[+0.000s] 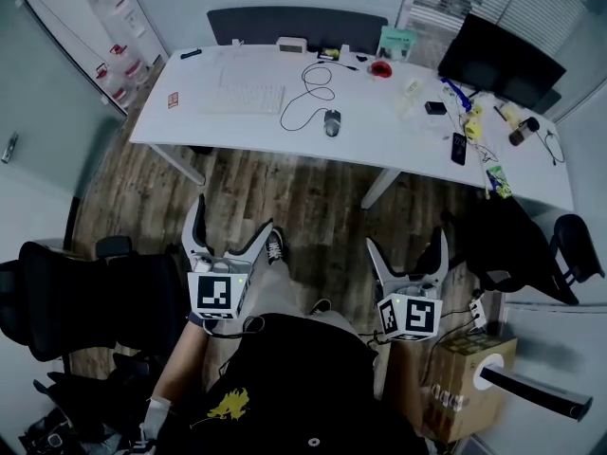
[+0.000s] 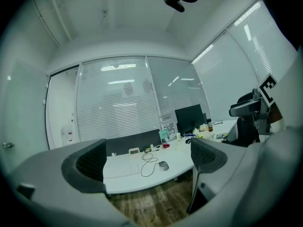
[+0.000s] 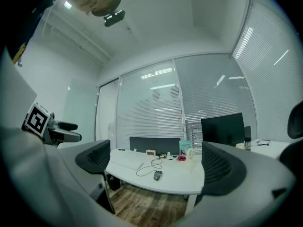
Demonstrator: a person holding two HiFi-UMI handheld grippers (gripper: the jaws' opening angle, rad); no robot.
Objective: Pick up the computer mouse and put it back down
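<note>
**Plainly empty: both jaws wide, mouse far off on the worktop**

The computer mouse (image 1: 332, 121) lies near the middle of the long white worktop (image 1: 398, 154), its cable (image 1: 305, 98) looping back behind it. A white keyboard (image 1: 244, 99) sits to its left. Further right lie a dark phone (image 1: 459, 148) and a scatter of small items, and a black monitor (image 1: 500, 62) stands at the far right corner. A stretch of bare wooden floor (image 1: 303, 197) separates the person from the worktop's front edge. A black office chair (image 1: 76, 306) stands just left of the person, another black chair (image 1: 522, 245) is on the right, and a cardboard box (image 1: 469, 382) sits beside the right arm.

The left gripper (image 1: 232, 218) and the right gripper (image 1: 408, 240) are held low in front of the body, well apart from the mouse. Each gripper view shows its jaws spread wide with nothing between them. The pads touch nothing, and the distant mouse shows through each gap.
</note>
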